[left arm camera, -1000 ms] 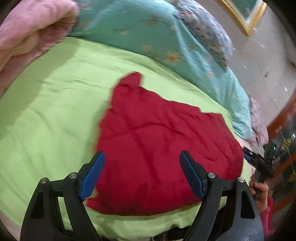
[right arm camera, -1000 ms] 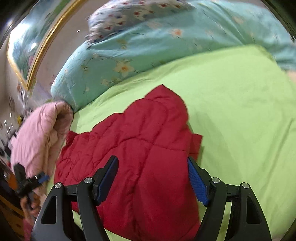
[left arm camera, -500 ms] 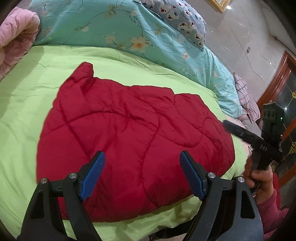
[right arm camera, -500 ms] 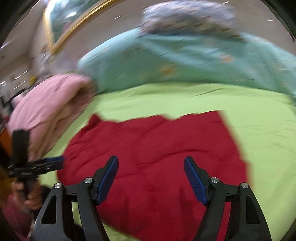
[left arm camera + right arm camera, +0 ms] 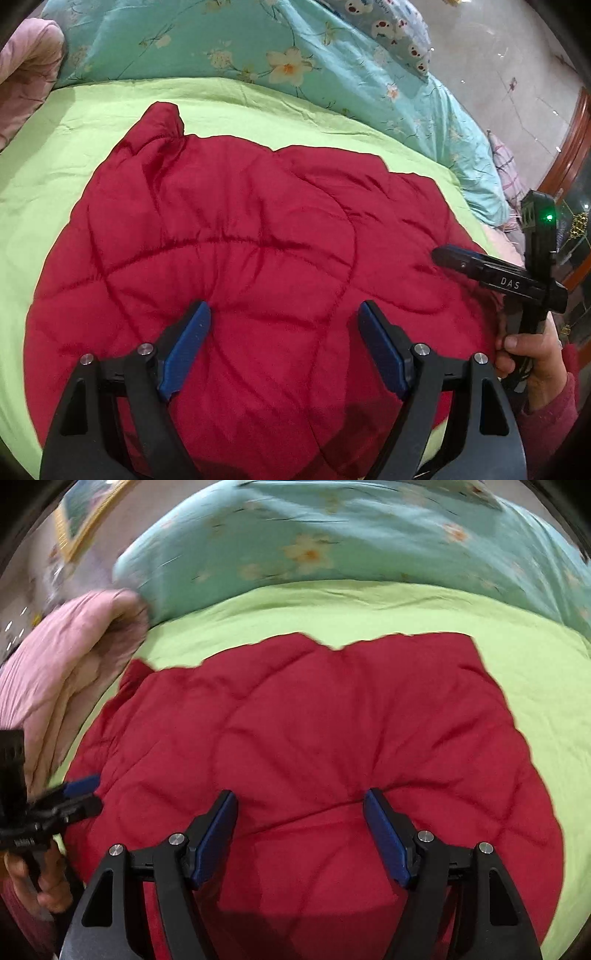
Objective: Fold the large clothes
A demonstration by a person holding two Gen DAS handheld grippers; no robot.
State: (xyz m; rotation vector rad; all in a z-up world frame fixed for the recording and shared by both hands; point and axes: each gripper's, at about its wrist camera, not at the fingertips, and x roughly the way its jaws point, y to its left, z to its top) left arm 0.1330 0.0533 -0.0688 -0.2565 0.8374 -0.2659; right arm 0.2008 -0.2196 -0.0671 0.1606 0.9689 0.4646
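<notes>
A red quilted jacket (image 5: 240, 258) lies folded and flat on the lime green bed sheet (image 5: 48, 155), with a sleeve end sticking out at its far left. It also fills the right wrist view (image 5: 314, 738). My left gripper (image 5: 284, 325) is open and empty, hovering over the jacket's near part. My right gripper (image 5: 301, 816) is open and empty, also above the jacket's near edge. The right gripper shows in the left wrist view (image 5: 447, 256) at the jacket's right edge, and the left gripper shows in the right wrist view (image 5: 88, 794) at the jacket's left edge.
A teal floral duvet (image 5: 240, 48) is bunched along the far side of the bed. A pink quilt (image 5: 55, 679) is piled at the left. A patterned pillow (image 5: 391, 29) lies behind the duvet. A wooden door frame (image 5: 569, 144) stands at the right.
Both grippers have swung round and moved closer over the jacket, so it now fills both views. The jacket lies still. Both grippers stay open.
</notes>
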